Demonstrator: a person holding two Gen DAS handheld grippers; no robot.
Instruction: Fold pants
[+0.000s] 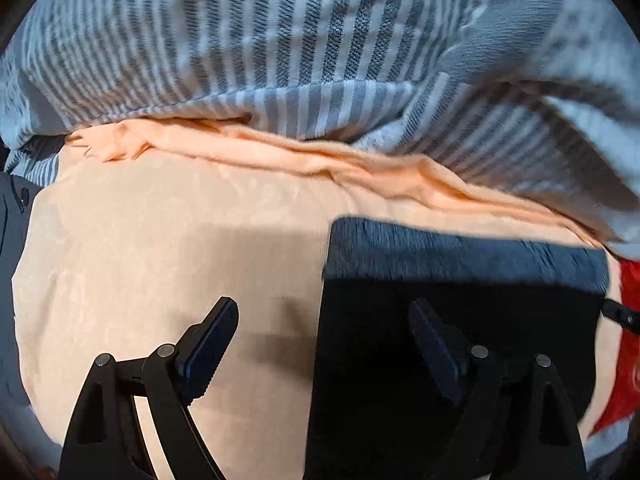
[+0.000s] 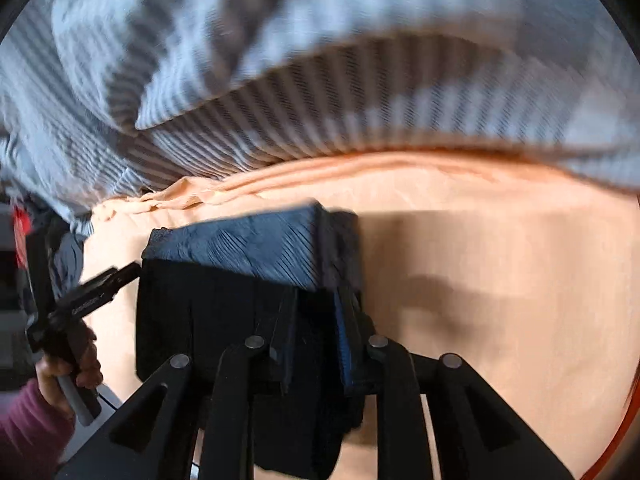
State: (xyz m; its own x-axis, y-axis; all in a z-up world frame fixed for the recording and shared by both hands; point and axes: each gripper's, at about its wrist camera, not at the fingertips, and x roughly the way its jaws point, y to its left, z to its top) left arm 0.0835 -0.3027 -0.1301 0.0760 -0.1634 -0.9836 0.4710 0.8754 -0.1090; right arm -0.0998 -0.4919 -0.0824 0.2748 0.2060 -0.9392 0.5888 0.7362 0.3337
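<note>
The dark navy pants (image 1: 460, 300) lie folded into a compact block on the peach sheet (image 1: 160, 260). In the left wrist view my left gripper (image 1: 324, 320) is open, its right finger over the pants' left edge and its left finger over bare sheet. In the right wrist view the pants (image 2: 240, 280) fill the lower centre and my right gripper (image 2: 316, 320) is shut on their right edge. My left gripper also shows in the right wrist view (image 2: 104, 284), held by a hand beside the pants' left side.
A blue and white striped duvet (image 1: 320, 60) is bunched along the far side of the sheet, also in the right wrist view (image 2: 320, 80). Something red (image 1: 628, 320) lies at the right edge. Grey cloth (image 1: 10, 240) sits at the left.
</note>
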